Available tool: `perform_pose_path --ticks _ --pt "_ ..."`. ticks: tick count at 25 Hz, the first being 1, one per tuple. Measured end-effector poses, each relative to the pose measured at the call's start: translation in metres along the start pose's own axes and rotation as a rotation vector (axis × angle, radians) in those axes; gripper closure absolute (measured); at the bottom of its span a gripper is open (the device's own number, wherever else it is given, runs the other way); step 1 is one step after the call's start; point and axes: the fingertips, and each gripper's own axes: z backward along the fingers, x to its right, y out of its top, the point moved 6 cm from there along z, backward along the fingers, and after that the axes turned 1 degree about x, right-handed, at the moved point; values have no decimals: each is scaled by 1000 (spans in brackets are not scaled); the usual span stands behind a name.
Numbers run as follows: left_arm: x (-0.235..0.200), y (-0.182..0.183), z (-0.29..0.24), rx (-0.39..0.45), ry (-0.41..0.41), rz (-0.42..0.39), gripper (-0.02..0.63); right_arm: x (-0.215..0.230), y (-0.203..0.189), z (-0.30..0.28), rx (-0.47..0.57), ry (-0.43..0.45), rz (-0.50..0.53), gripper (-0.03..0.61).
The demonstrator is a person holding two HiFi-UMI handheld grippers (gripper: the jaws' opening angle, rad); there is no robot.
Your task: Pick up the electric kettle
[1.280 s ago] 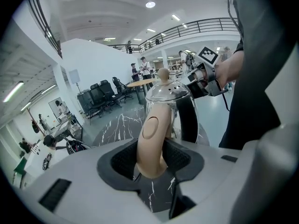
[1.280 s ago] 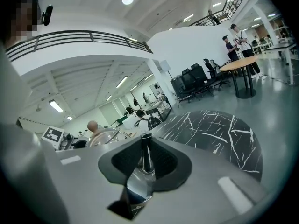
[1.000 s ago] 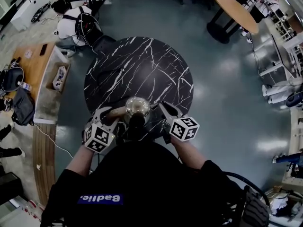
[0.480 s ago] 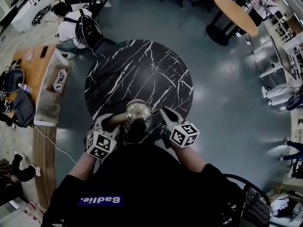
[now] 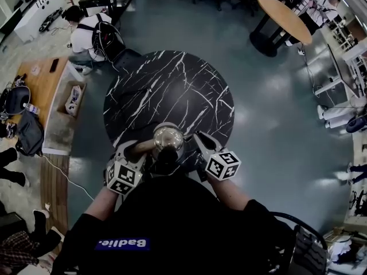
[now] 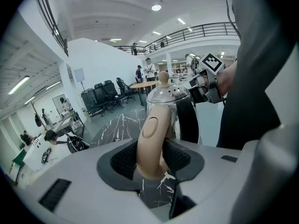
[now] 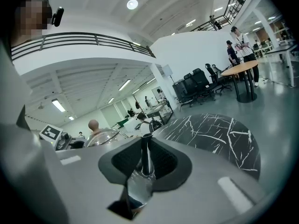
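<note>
The electric kettle [image 5: 167, 137] is shiny steel with a domed lid and a beige knob [image 6: 163, 77]. It is over the near edge of the round black marble table [image 5: 172, 85]. I cannot tell whether it rests on the table. My left gripper [image 5: 135, 150] is shut on its curved beige handle [image 6: 150, 146], which fills the gap between the pads. My right gripper [image 5: 196, 141] comes in from the other side, its pads pressed on a thin shiny spout [image 7: 145, 157]. The lid [image 7: 103, 136] shows just left of those jaws.
Grey floor lies all round the table. A wooden bench [image 5: 46, 85] with bags and a crouching person [image 5: 86, 33] are at the far left. A round wooden table [image 5: 285, 15] stands far right, with people beside it. My own dark torso [image 5: 172, 222] is close behind the kettle.
</note>
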Motion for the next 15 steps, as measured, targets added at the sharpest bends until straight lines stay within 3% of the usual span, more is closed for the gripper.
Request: perform_pose_path --ticks 15 --pt "6 4 2 -6 -4 7 448 2 3 5 -6 -2 -7 518"
